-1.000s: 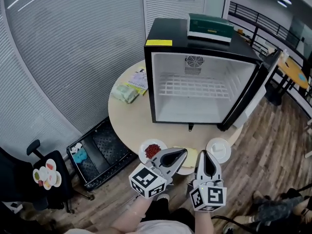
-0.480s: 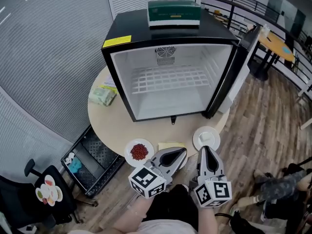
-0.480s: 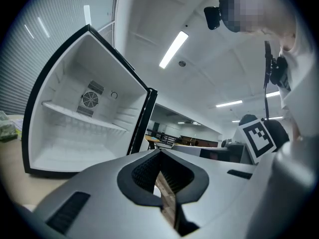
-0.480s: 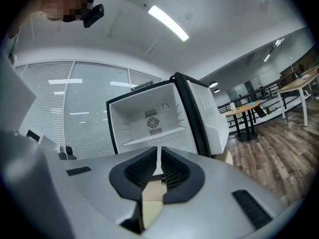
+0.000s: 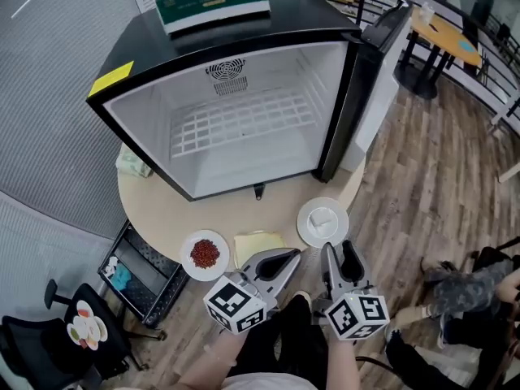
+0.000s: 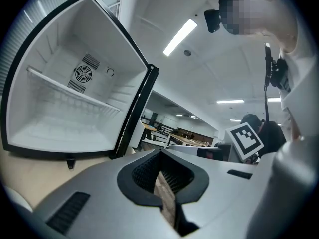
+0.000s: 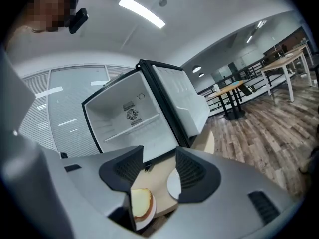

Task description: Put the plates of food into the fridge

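Green box (image 5: 213,1), flat, at top rear. Black crate (image 5: 154,275) on wood floor (image 5: 422,177), just beside round table (image 5: 158,210). Black chair (image 5: 36,354) near crate.

Head view steeply down, both gripper views low, seemingly level, close, all sharing the fridge (image 5: 236,120)

I hold my left gripper (image 5: 286,258) and right gripper (image 5: 337,252) side by side, pointing forward. Left jaws are together; right jaws have just been opening, with nothing between them.
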